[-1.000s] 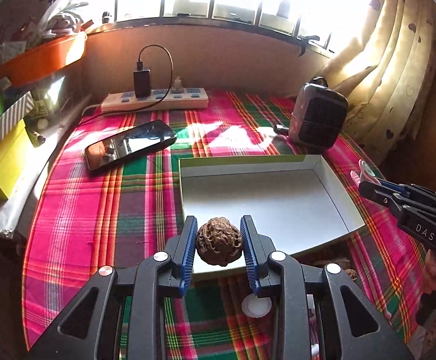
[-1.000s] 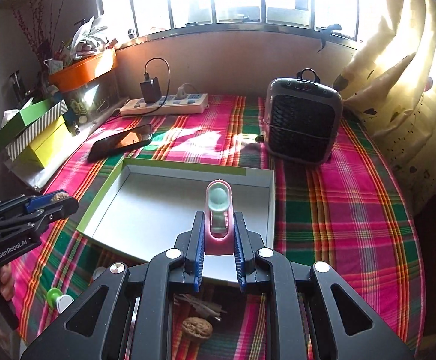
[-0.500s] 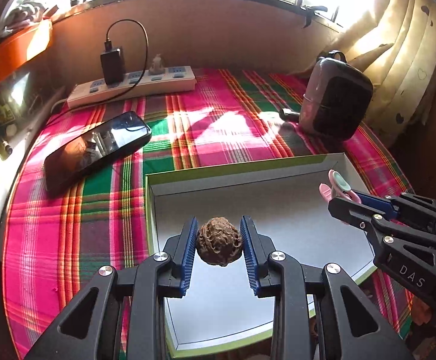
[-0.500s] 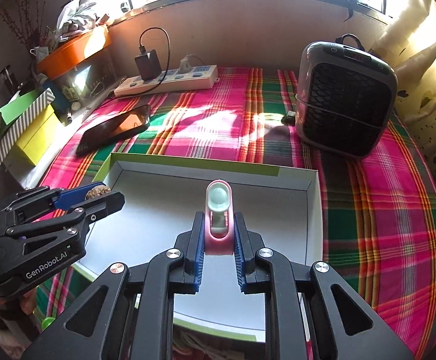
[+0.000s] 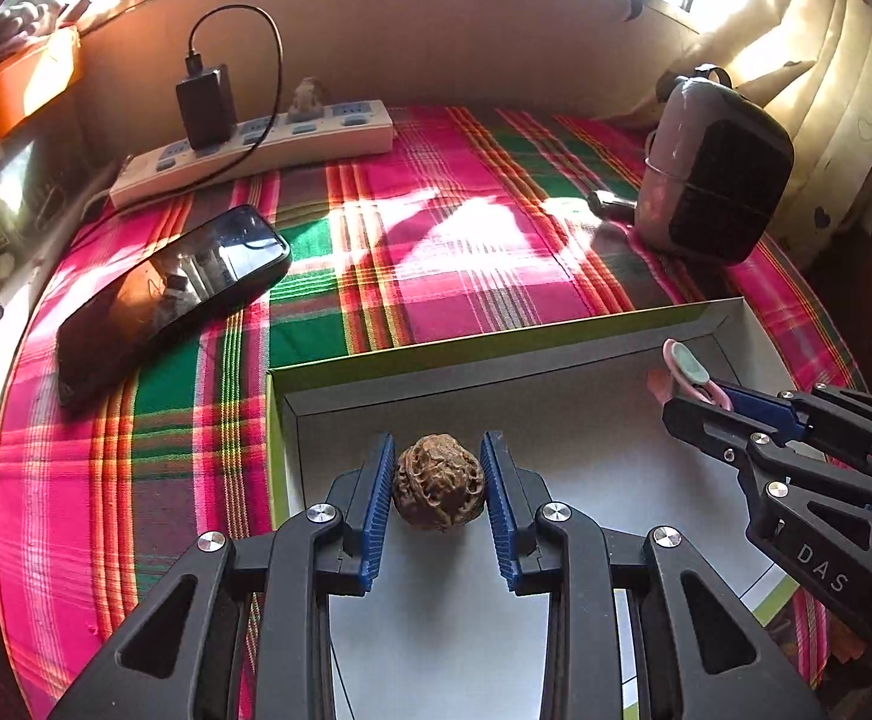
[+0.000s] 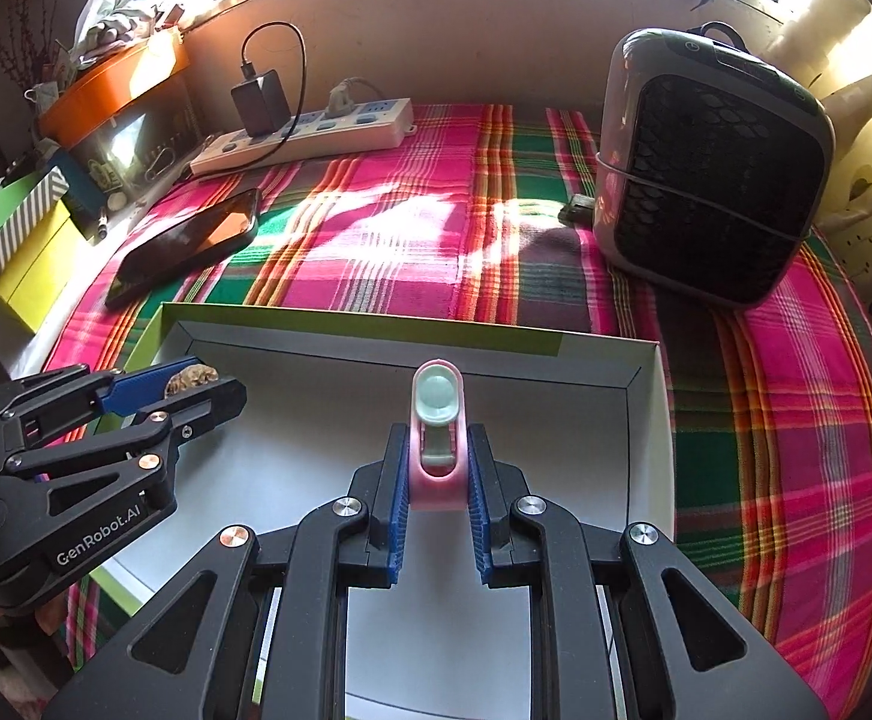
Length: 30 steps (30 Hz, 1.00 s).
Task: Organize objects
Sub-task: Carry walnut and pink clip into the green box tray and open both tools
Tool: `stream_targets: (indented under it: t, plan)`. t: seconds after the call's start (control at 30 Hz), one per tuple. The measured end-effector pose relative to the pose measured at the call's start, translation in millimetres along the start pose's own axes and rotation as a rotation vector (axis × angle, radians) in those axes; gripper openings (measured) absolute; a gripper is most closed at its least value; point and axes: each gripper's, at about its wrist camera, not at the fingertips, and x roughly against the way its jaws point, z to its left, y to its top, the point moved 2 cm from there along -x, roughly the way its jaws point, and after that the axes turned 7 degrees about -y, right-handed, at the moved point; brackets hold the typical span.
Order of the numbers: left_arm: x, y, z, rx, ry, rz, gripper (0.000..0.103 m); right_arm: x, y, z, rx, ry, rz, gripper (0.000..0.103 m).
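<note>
Left wrist view: left tool [image 5: 439, 483] clamped on a brown walnut [image 5: 439, 482], both blue pads against its sides, held over the near-left part of the shallow white box [image 5: 496, 354] w/ green rim. Right tool [image 5: 691, 402] comes in from the right side, over the box's right part, pinching a pink clip [image 5: 689, 371]. Box sits on the plaid-covered tabletop [image 5: 436, 252], near edge. Phone [image 5: 166, 294] lies beyond the box's left corner, toward the left edge; power strip [image 5: 256, 147] w/ a black charger [image 5: 205, 105] along the far edge; small heater [image 5: 715, 174] at the far-right corner.

Right wrist view: right tool [image 6: 436, 483] narrow, 2 pads gripping the pink clip [image 6: 438, 432], which sticks out forward over the box floor [image 6: 556, 432]. Left tool [image 6: 196, 387] at left over the box's left rim, walnut [image 6: 191, 377] just showing between its fingers. Heater [image 6: 712, 180] stands beyond the box's far-right corner, apart from it.
</note>
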Motion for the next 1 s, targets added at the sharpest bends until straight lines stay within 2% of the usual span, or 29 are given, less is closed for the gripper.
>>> stream_targets:
  t: [0.73,0.8,0.87,0.9,1.0]
  plan:
    - [-6.4,2.7,-2.4,-0.029,0.03,0.0,0.029,-9.8,-2.4,0.9,0.008,-0.028,0.01,0.019]
    - [-6.3,2.5,-2.9,-0.032,0.021,0.0,0.032,-9.2,-2.4,1.1,0.008,-0.027,0.011,0.023]
    - [-5.5,1.9,-3.1,-0.033,0.02,-0.003,0.036,-7.7,-3.1,1.0,0.008,-0.026,0.006,0.034]
    - [-4.8,1.5,-3.1,-0.034,0.026,-0.005,0.039,-6.9,-3.4,0.9,0.008,-0.027,0.004,0.036]
    - [-3.2,-0.1,-2.8,-0.032,0.019,-0.004,0.041,-4.1,-4.4,0.5,0.005,-0.027,-0.002,0.037]
